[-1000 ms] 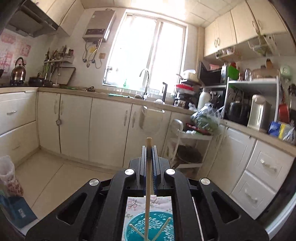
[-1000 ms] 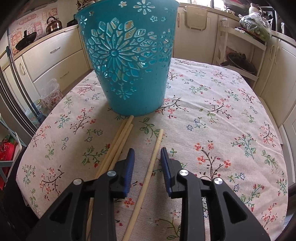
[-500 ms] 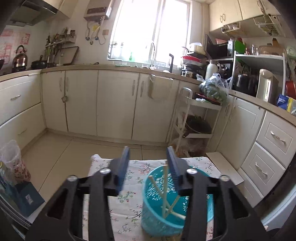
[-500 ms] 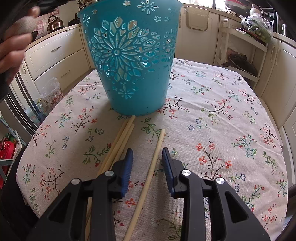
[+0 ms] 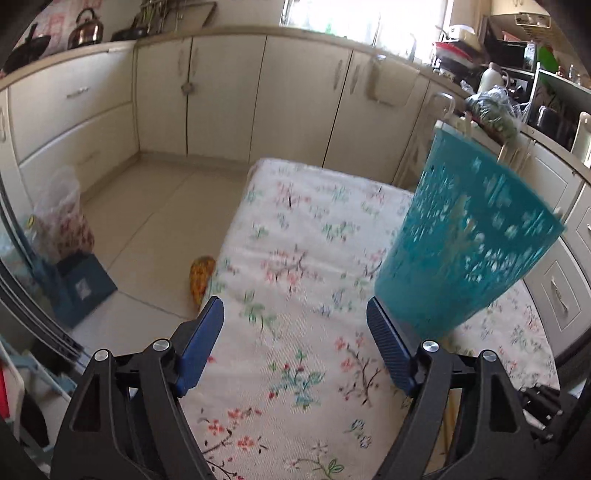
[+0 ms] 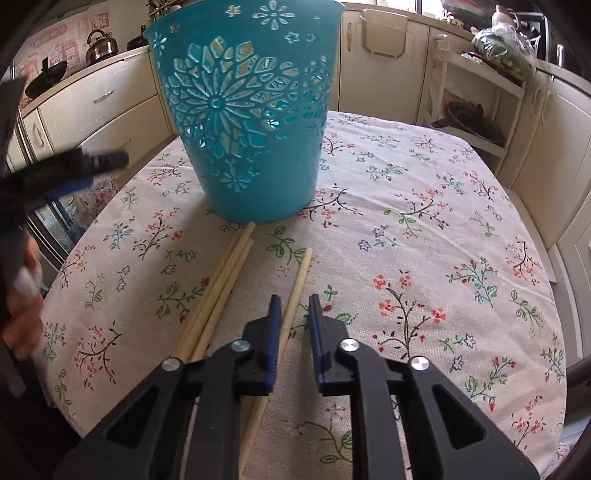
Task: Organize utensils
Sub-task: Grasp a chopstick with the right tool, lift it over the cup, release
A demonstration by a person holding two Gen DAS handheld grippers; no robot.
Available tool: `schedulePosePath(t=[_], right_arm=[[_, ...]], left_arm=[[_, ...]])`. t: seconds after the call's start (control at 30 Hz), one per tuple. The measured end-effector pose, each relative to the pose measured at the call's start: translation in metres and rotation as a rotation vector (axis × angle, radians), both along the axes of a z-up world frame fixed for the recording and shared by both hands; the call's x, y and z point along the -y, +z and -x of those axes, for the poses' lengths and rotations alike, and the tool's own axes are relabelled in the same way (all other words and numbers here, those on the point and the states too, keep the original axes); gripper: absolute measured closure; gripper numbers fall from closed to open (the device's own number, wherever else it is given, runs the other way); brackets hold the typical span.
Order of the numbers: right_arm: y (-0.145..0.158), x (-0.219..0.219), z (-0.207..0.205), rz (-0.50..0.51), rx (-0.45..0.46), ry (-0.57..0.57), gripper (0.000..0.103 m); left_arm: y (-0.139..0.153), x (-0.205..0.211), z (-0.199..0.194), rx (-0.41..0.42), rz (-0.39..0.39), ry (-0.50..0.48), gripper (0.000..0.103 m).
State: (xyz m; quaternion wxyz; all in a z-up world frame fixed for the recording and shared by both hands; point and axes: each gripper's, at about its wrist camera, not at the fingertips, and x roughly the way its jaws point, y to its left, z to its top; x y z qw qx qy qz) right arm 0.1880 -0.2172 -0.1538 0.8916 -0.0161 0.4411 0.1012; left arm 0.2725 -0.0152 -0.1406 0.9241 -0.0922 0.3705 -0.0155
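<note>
Left tool (image 5: 295, 347) dropped beside bucket (image 6: 243, 122), opening, empty; right tool (image 6: 293, 325) closing around chopstick (image 6: 295, 291) pointing bucketward.

I am working in a home kitchen. Cream base cabinets (image 5: 229, 92) with metal handles are running along two walls under a continuous counter (image 5: 207, 31). A metal kettle (image 5: 85, 32) and a dark wok (image 5: 23, 55) are standing on that counter at the left. A window (image 5: 365, 14) is letting daylight in above a tap (image 5: 376, 35). A white open rack (image 6: 476, 99) is holding a dark pan (image 6: 472, 123) and a bag of greens (image 6: 504, 50). Pale tiles are covering the floor (image 5: 147, 221). A flowered cloth is covering the worktop (image 6: 406, 221) in front of me.
</note>
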Motion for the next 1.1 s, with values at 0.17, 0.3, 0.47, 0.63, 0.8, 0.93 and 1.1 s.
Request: schedulePosePath(t=[0.17, 0.3, 0.47, 0.63, 0.8, 0.93, 1.1], right_arm=[[0.0, -0.009, -0.002, 0.053, 0.01, 0.014, 0.086], [0.002, -0.006, -0.001, 0.034, -0.011, 0.02, 0.095], [-0.002, 0.021, 0.0, -0.218, -0.089, -0.035, 0.097], [-0.003, 0.05, 0.004, -0.487, -0.134, -0.101, 0.097], [0.019, 0.062, 0.012, -0.638, -0.073, -0.098, 0.097], [0.046, 0.066, 0.013, -0.685, 0.006, -0.085, 0.097], [0.079, 0.075, 0.014, -0.722, 0.098, -0.074, 0.097]], left_arm=[[-0.021, 0.004, 0.001, -0.047, -0.016, -0.02, 0.024], [-0.022, 0.002, -0.002, -0.06, -0.007, -0.017, 0.021], [-0.026, 0.001, -0.01, -0.103, 0.015, -0.011, 0.02], [-0.026, 0.0, -0.012, -0.108, 0.019, -0.011, 0.019], [-0.026, 0.0, -0.012, -0.111, 0.018, -0.01, 0.019], [-0.026, 0.001, -0.012, -0.113, 0.017, -0.009, 0.019], [-0.026, 0.001, -0.012, -0.112, 0.017, -0.009, 0.019]])
